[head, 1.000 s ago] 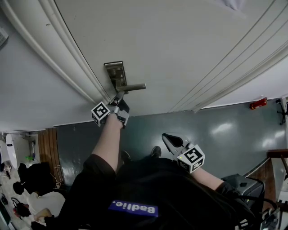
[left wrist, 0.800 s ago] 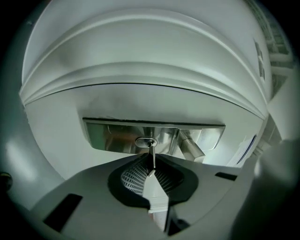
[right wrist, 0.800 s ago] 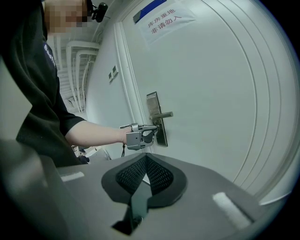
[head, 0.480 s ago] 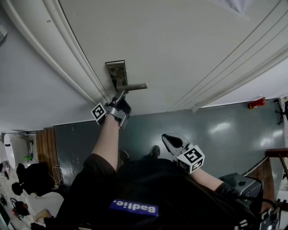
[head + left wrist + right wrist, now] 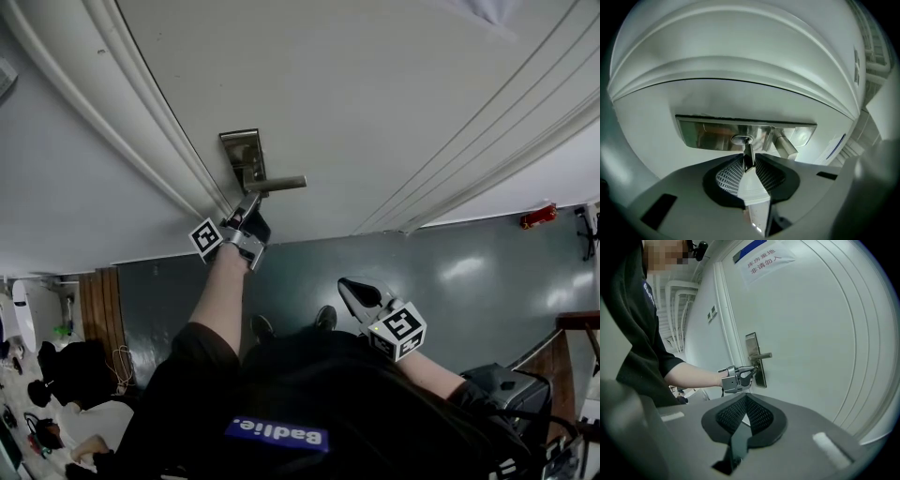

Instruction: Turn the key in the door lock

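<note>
**Left claw (image 5: 246, 213) pinching the key (image 5: 748, 157) in the lock, right claw (image 5: 349, 292) hanging back**

Head view: you're looking steeply down along the white door (image 5: 375, 94). Your left claw is right up against the metal lock plate (image 5: 241, 152), just under the lever handle (image 5: 277, 184), which sticks out to the right. Your bare forearm (image 5: 223, 300) runs up to it from below. Your right claw sits low, near your chest and well apart from the door, over the grey floor (image 5: 459, 272). Its tips point up toward the door.

Left gripper view: this is the good one. The claw's two jaws are pressed together on the key. The key runs straight from the claw tips up into the round keyhole (image 5: 742, 139) in the shiny plate. The base of the lever handle is just to the right of the keyhole.

Right gripper view: your right claw's jaws are pressed together with nothing between them. Past them you can see the left claw at the lock plate, below the handle, with your arm reaching in from the left. There's a paper sign (image 5: 768, 258) up high on the door; the print is too small for me to read.
</note>
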The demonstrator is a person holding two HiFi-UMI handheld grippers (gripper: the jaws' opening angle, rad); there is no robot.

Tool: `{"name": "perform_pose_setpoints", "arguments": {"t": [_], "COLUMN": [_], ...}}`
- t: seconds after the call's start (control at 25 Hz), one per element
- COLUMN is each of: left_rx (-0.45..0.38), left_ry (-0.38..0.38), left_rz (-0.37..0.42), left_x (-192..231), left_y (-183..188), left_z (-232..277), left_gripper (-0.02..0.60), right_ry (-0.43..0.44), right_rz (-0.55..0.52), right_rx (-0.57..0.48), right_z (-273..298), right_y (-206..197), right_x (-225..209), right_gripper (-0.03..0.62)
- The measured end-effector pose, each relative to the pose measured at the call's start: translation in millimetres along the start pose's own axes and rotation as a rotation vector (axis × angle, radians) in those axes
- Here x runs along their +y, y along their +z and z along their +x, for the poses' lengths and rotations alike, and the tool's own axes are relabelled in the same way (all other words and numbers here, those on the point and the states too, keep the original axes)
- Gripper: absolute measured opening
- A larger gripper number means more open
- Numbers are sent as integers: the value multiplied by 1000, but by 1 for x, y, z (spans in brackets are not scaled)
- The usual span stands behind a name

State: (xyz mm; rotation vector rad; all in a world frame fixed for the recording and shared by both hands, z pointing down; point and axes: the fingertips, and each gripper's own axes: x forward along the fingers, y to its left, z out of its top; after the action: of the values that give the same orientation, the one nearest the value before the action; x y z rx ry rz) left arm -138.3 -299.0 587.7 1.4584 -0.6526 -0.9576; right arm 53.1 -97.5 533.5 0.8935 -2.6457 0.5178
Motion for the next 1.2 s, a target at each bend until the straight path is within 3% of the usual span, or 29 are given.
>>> {"name": "perform_pose_setpoints", "arguments": {"t": [0.4,0.6,0.92,1.08,1.2], "left_rx": [62,87,234,309,341], "left_ry": [125,120,130,101,76], "left_rz": [285,380,931,1133,1215], "left_x": [-15,-48,-115,-139,-159], "left_y": [-30,-62,-105,-134,-161], "left_z": [-35,-42,-53,-58,-61], "left_gripper": [75,75,74,74,74], "right_ry": [72,98,112,114,118], "right_rz": [-21,-24,-35,-49,-56], "right_rx": [-39,-60,-88,-100,-115], "right_z": [3,5,12,17,13], "right_y": [7,15,24,27,33], "right_x": [-1,-1,3,8,9], "right_gripper": [0,0,0,0,0]}}
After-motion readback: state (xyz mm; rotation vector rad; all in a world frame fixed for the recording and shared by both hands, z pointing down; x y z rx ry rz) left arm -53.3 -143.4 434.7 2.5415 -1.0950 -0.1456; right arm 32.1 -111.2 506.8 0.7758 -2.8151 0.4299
